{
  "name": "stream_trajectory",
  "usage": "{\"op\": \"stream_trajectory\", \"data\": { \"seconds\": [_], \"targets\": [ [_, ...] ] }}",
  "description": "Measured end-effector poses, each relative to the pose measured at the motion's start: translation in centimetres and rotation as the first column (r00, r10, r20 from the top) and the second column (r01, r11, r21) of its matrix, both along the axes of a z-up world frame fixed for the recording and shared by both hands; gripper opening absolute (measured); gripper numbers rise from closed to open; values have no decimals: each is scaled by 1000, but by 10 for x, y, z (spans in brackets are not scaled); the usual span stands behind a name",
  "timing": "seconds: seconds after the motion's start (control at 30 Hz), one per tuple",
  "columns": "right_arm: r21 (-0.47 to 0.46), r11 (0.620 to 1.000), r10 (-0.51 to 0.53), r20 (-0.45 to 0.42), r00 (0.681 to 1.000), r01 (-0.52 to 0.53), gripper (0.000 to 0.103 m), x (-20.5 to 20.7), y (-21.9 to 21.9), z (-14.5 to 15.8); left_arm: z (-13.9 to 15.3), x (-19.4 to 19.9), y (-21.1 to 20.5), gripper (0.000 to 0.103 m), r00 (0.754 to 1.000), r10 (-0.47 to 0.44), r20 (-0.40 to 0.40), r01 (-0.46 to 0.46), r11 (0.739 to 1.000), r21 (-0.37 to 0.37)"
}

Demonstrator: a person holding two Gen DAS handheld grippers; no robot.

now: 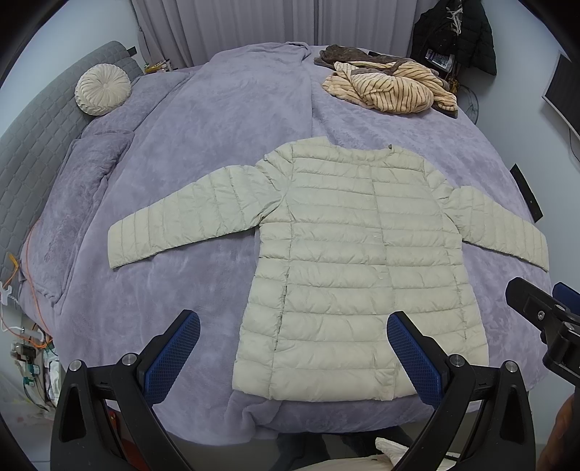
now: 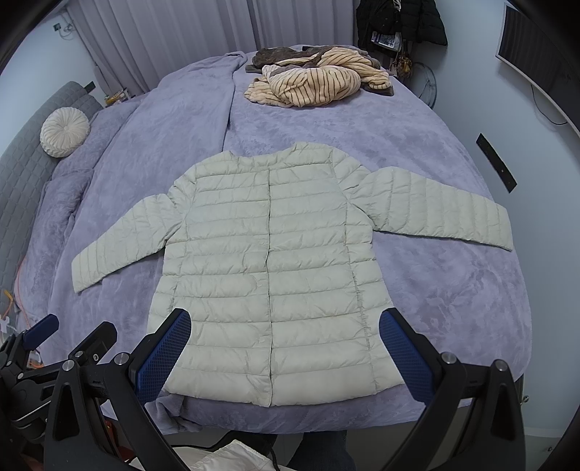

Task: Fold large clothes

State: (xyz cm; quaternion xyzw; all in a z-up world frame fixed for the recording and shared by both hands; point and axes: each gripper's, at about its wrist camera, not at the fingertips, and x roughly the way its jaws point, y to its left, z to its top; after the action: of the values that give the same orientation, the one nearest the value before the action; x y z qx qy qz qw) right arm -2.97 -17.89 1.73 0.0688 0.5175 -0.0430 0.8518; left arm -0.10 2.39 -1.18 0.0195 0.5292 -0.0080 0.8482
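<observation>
A pale beige quilted puffer jacket lies flat, front up, on the purple bedspread, both sleeves spread out sideways, hem toward me. It also shows in the right wrist view. My left gripper is open and empty, held above the jacket's hem on its left half. My right gripper is open and empty above the hem, its fingers straddling the lower body. The right gripper shows at the right edge of the left wrist view.
A heap of striped tan and brown clothes lies at the far side of the bed. A round cream cushion rests by the grey headboard on the left. Dark coats hang at the back right. Cables hang off the left bed edge.
</observation>
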Motion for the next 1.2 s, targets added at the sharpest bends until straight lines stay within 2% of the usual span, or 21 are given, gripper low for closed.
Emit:
{"op": "stream_trajectory", "data": {
  "seconds": [0.23,0.4,0.57,0.7,0.87,0.97,1.03,1.13,1.2],
  "targets": [
    [3,1000,2,-5,1000,-2,103,0,2,-2,-6,3,5,103,1000,0,-13,0,1000,-9],
    [68,998,0,-47,999,3,103,3,7,-15,-16,15,18,103,999,7,-45,-9,999,-50],
    [78,997,28,-77,997,-22,103,27,19,-24,-37,36,53,103,993,72,-91,-83,988,-128],
    [124,991,57,-123,991,-42,103,53,31,-42,-64,57,95,103,983,149,-109,-168,968,-187],
    [212,971,155,-192,969,-113,103,89,63,-81,-106,87,154,103,966,237,-101,-255,930,-263],
    [200,966,211,-247,946,-163,103,114,91,-108,-136,106,190,103,949,297,-103,-314,897,-310],
    [161,970,221,-258,940,-184,103,132,109,-123,-157,118,215,103,931,346,-115,-364,863,-351],
    [174,962,247,-228,942,-210,98,159,129,-143,-184,131,250,103,899,419,-131,-433,798,-419],
    [184,956,267,-225,937,-229,81,178,145,-156,-202,138,272,103,877,461,-136,-468,754,-460]
  ]
}}
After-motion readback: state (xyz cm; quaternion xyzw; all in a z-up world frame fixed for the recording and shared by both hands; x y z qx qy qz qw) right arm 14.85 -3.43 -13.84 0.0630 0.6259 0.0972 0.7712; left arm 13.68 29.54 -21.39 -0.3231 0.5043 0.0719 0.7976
